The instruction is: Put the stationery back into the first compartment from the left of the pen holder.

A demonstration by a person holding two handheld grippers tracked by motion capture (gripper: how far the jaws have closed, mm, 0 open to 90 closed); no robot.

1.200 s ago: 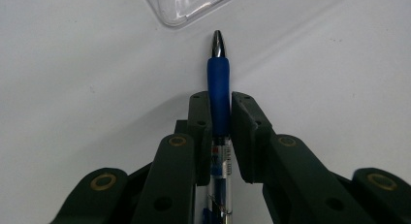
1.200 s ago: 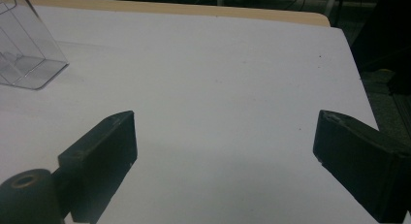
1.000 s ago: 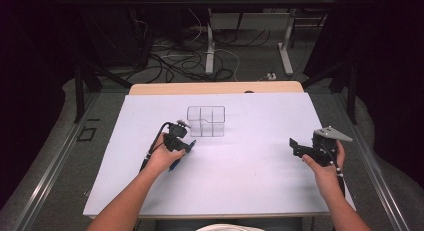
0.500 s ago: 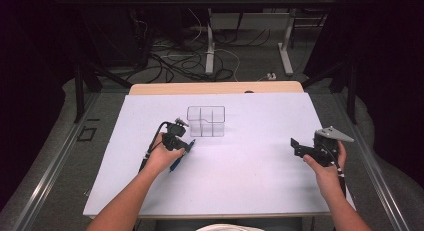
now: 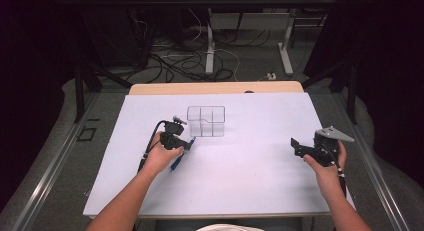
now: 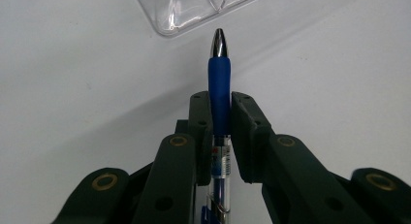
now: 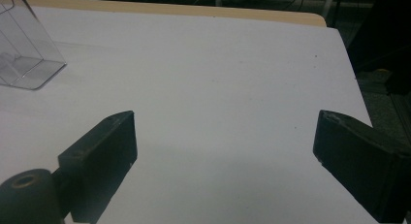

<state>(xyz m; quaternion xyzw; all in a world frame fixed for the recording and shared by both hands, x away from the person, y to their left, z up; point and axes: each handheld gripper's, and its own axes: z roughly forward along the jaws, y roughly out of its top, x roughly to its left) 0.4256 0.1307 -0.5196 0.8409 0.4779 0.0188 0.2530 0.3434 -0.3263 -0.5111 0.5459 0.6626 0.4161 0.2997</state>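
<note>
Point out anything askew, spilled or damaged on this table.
Nothing stands out. The clear organizer stands upright on the white table, the left gripper grips a blue pen cleanly, and the right gripper hangs open.

Setting is looking like a lab or test room: a white board is lying on a wooden table, loose cables are trailing across the grey floor beyond it, metal desk legs are standing behind, dark curtains are closing off both sides
</note>
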